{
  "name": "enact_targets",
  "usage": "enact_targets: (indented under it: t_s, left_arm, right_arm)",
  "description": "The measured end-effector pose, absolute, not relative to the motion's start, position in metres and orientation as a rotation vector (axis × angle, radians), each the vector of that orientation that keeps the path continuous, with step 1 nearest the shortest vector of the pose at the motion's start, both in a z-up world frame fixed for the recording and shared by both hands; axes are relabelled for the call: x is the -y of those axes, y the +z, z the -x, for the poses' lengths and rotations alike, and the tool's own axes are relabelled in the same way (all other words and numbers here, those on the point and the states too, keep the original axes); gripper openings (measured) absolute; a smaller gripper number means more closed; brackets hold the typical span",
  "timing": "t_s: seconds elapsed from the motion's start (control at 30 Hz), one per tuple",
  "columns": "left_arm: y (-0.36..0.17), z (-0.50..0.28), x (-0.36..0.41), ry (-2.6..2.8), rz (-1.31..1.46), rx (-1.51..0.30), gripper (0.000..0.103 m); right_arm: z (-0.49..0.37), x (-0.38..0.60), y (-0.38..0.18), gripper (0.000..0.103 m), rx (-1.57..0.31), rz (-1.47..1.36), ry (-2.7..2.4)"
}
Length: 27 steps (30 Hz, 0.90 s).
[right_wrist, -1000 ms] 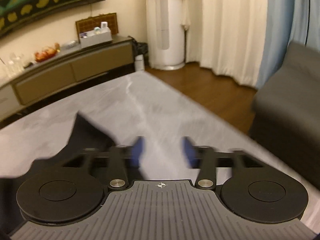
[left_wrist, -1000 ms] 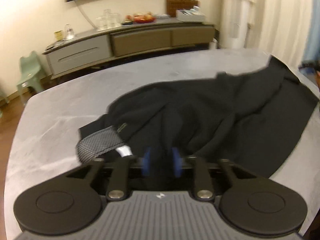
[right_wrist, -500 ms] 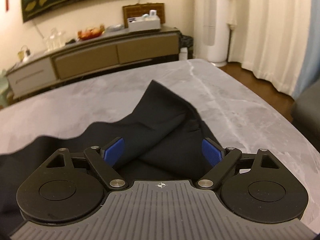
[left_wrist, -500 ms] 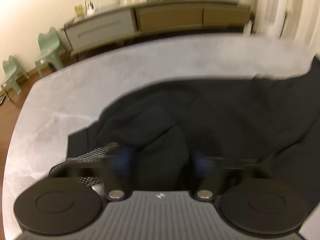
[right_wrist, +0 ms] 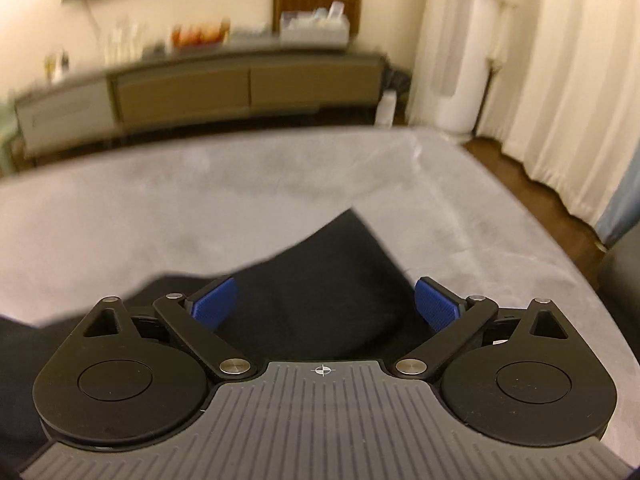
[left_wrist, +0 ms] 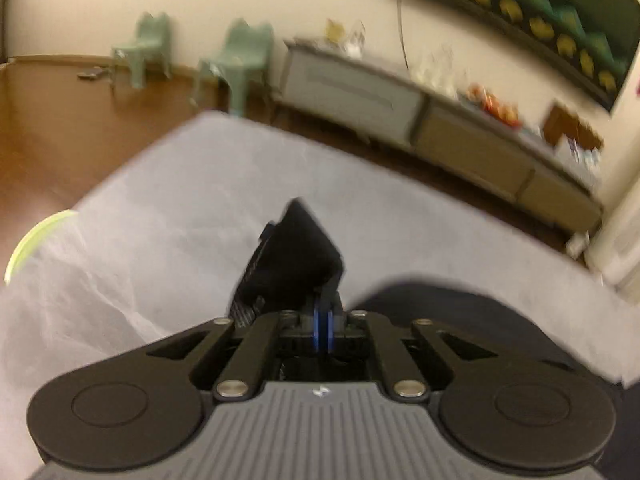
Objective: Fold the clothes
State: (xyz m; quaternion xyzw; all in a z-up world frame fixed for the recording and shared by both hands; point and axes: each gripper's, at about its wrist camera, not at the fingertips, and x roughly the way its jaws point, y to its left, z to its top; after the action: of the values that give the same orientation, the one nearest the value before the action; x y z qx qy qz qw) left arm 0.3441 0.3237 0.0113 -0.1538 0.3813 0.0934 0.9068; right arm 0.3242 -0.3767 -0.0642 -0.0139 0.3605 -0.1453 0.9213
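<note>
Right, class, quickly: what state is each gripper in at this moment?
Left gripper: shut on a bunched fold of the black garment.
Right gripper: jaws opening wide over the garment's corner, pads not pressing it.

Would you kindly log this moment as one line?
left tongs: shut on black garment | right tongs: opening, fabric between, pads clear | surface: grey table

We see a black garment lying rumpled on the grey worktop, one bunched end lifted clear.

Close wrist views, shared table
</note>
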Motion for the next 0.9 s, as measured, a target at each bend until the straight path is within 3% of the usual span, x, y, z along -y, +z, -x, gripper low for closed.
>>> enact_targets:
  t_s: [0.13, 0.27, 0.3, 0.37, 0.5, 0.57, 0.67, 0.73, 0.77, 0.8, 0.87, 0.9]
  left_arm:
    - [0.007, -0.353, -0.313, 0.146, 0.232, -0.819, 0.003]
    - [0.012, -0.357, -0.313, 0.132, 0.230, -0.765, 0.002]
    - [0.019, -0.356, -0.320, 0.142, 0.274, -0.696, 0.002]
    - [0.041, -0.349, -0.339, 0.165, 0.380, -0.527, 0.002]
    - [0.075, -0.319, -0.370, 0.215, 0.519, -0.219, 0.002]
    - [0.065, -0.324, -0.375, 0.262, 0.544, -0.239, 0.003]
    - [0.027, -0.356, -0.371, 0.221, 0.539, -0.485, 0.006]
    - [0.005, -0.369, -0.359, 0.247, 0.479, -0.628, 0.012]
    - [0.000, -0.371, -0.357, 0.268, 0.461, -0.657, 0.023]
    - [-0.003, -0.371, -0.355, 0.283, 0.443, -0.683, 0.038]
    - [0.008, -0.362, -0.355, 0.267, 0.409, -0.688, 0.051]
    - [0.016, -0.356, -0.355, 0.255, 0.391, -0.681, 0.057]
  right_arm:
    - [-0.349, 0.380, -0.073, 0.095, -0.753, 0.070, -0.310]
    - [-0.368, 0.391, -0.064, 0.006, -0.808, -0.022, -0.182]
    - [-0.372, 0.389, -0.060, 0.002, -0.815, -0.004, -0.167]
    - [-0.373, 0.384, -0.046, 0.002, -0.769, 0.063, -0.180]
    - [-0.349, 0.387, 0.019, 0.002, -0.447, 0.045, -0.207]
    - [-0.348, 0.385, 0.031, 0.002, -0.363, 0.056, -0.250]
    - [-0.369, 0.381, 0.010, 0.007, -0.472, 0.068, -0.313]
    - [-0.375, 0.380, -0.018, 0.037, -0.604, 0.079, -0.363]
    - [-0.373, 0.380, -0.033, 0.054, -0.677, 0.071, -0.372]
    - [-0.366, 0.380, -0.041, 0.055, -0.718, 0.057, -0.374]
    - [-0.334, 0.380, -0.043, 0.058, -0.712, 0.009, -0.361]
    - [-0.313, 0.380, -0.041, 0.067, -0.693, -0.022, -0.351]
